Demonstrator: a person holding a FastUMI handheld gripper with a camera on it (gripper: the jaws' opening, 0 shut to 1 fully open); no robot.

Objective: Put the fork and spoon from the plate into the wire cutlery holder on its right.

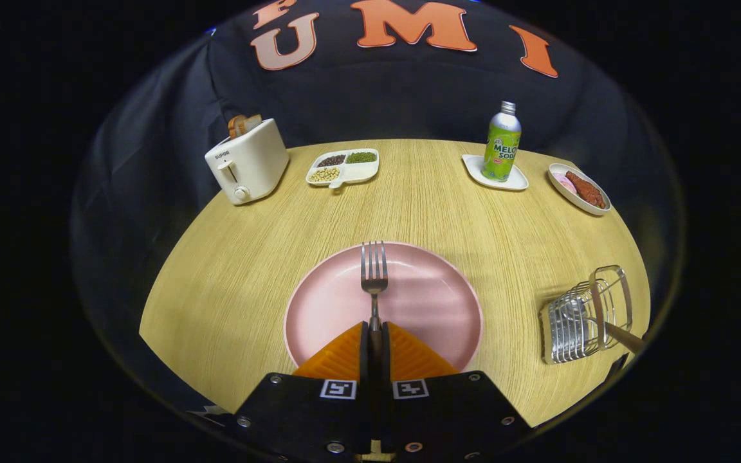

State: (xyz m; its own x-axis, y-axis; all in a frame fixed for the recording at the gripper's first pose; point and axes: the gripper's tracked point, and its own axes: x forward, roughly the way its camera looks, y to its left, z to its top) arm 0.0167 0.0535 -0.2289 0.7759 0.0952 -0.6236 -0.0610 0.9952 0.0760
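My gripper [375,331] is shut on the fork [374,276], both orange fingers [345,354] pressing its handle. The fork's tines point away from me over the pink plate [435,302], which lies on the wooden table just ahead of the fingers. The wire cutlery holder [579,318] stands to the right of the plate near the table's edge. A wooden-handled utensil [621,335], apparently the spoon, sticks out of the holder toward the right; its head is hidden among the wires.
Beyond the plate stand a white toaster [248,161] with bread at the far left, a divided dish of beans [345,168], a soda bottle [501,143] on a small white tray, and an oval dish of food [579,188] at the far right.
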